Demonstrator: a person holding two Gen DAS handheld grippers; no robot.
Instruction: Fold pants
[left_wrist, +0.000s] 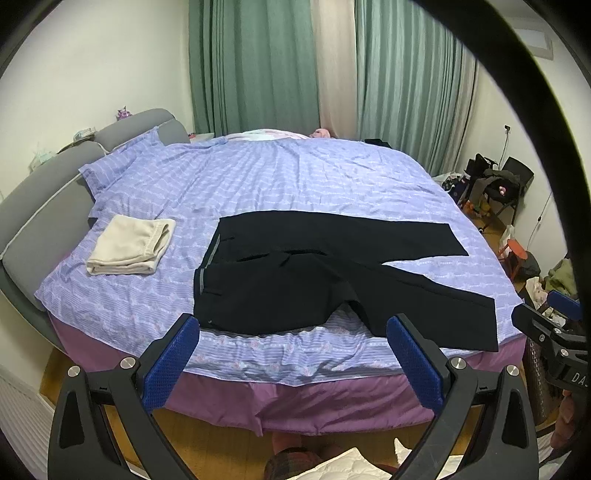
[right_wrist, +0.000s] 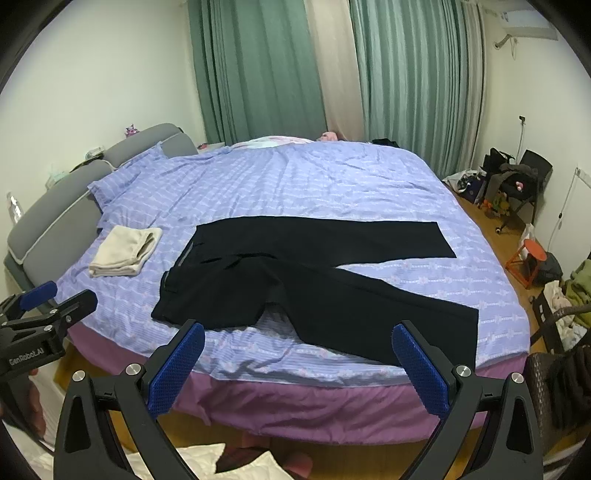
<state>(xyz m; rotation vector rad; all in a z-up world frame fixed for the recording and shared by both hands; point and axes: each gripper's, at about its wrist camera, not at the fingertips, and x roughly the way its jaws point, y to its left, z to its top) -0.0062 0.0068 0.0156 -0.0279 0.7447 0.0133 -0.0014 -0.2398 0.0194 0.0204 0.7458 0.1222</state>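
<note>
Black pants (left_wrist: 295, 273) lie spread flat on the purple bed cover (left_wrist: 280, 177), waistband to the left, the two legs splayed apart to the right. They also show in the right wrist view (right_wrist: 314, 273). My left gripper (left_wrist: 293, 338) is open and empty, held off the bed's near edge below the waist. My right gripper (right_wrist: 297, 347) is open and empty, held off the near edge below the nearer leg. Each gripper shows at the edge of the other's view: the right one (left_wrist: 554, 325) and the left one (right_wrist: 44, 306).
A folded cream garment (left_wrist: 129, 245) lies left of the pants near the grey headboard (left_wrist: 33, 214). Green curtains (left_wrist: 251, 62) hang behind the bed. A chair with bags (right_wrist: 513, 184), an orange stool (right_wrist: 528, 262) and clothes stand on the floor at the right.
</note>
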